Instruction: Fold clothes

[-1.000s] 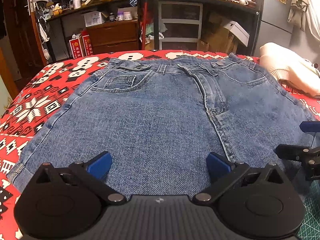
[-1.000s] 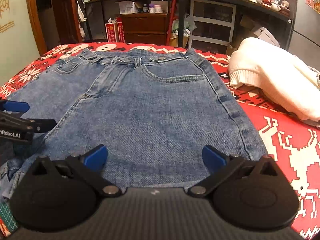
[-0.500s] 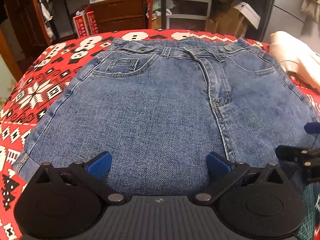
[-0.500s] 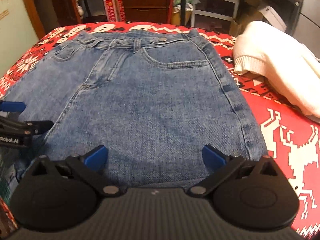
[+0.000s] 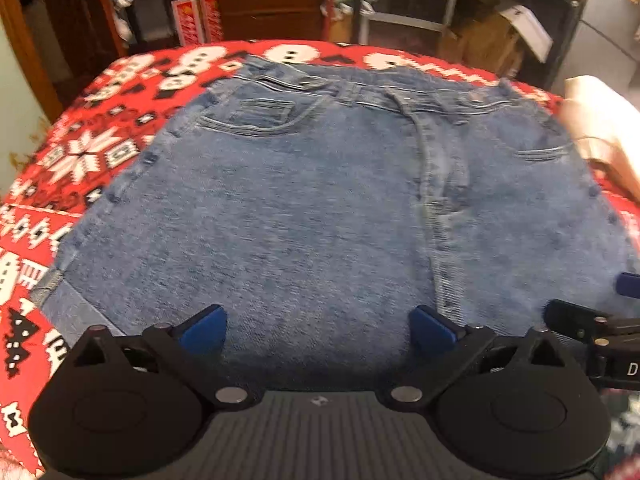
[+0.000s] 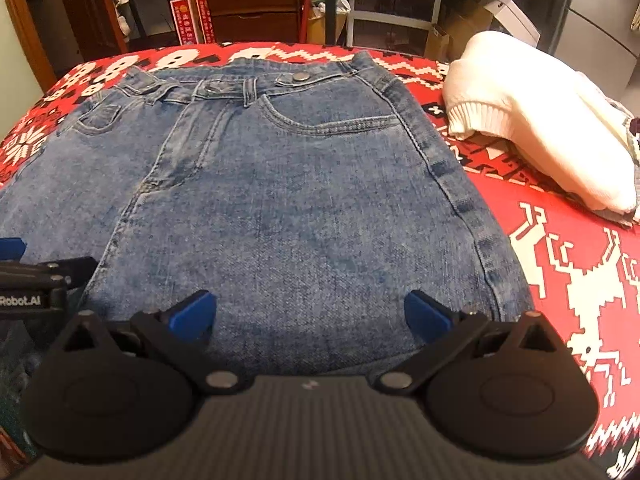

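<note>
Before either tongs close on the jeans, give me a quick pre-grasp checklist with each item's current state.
1. Left tongs open: ok, blue pads wide apart.
2. Right tongs open: ok, also spread wide.
3. Jeans lying flat, waistband on the far side: ok.
4. Near edge of jeans between the pads: cannot tell, it is hidden under both tongs.
5. White sweater apart from the jeans: ok, red patterned cloth shows between them.
6. Both tongs apart from each other: ok, side by side, not touching.
</note>
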The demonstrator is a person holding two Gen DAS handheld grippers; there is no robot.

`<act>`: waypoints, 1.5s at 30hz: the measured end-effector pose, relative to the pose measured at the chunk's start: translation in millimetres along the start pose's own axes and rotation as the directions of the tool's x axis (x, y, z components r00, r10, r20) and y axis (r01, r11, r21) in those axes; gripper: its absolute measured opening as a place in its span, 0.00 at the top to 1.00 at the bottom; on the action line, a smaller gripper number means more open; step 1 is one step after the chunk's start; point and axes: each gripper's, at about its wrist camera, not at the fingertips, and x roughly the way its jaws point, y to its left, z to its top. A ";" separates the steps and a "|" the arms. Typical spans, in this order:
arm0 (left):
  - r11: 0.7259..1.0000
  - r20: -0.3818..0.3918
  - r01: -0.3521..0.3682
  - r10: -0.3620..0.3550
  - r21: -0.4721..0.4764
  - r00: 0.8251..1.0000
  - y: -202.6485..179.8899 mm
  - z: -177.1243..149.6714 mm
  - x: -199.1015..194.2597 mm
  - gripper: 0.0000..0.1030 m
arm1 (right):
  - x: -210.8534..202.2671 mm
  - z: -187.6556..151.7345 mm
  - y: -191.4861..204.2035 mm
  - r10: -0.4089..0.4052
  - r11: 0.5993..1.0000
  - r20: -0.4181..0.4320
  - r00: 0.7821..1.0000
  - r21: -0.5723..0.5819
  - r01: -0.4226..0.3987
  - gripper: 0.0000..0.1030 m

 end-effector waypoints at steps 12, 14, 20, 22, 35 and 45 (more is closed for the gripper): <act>0.986 0.068 0.128 -0.136 0.109 0.988 -24.8 -19.7 -72.1 0.09 | -82.8 -18.6 -40.6 0.037 0.995 0.116 0.993 0.093 -0.048 0.00; 0.976 0.084 0.117 -0.134 0.184 0.987 -40.4 -32.7 -79.7 0.13 | -91.4 -30.5 -47.1 -0.001 0.996 0.128 0.992 0.087 -0.010 0.00; 0.919 0.051 0.138 -0.168 0.369 0.984 -85.7 -58.5 -80.7 0.31 | -103.8 -64.6 -70.1 -0.065 0.994 0.119 0.991 0.099 0.053 0.06; 0.900 0.053 0.140 -0.177 0.413 0.983 -99.8 -62.5 -78.5 0.37 | -107.0 -72.0 -78.6 -0.072 0.991 0.116 0.991 0.124 0.057 0.10; 0.789 0.058 0.162 -0.242 0.593 0.969 -169.8 -70.9 -57.4 0.52 | -109.9 -96.1 -114.5 -0.080 0.978 0.111 0.991 0.199 0.057 0.17; 0.827 0.163 0.058 -0.178 0.559 0.970 -159.4 -60.2 -56.9 0.73 | -103.5 -94.1 -108.8 -0.073 0.985 0.123 0.990 0.163 0.053 0.04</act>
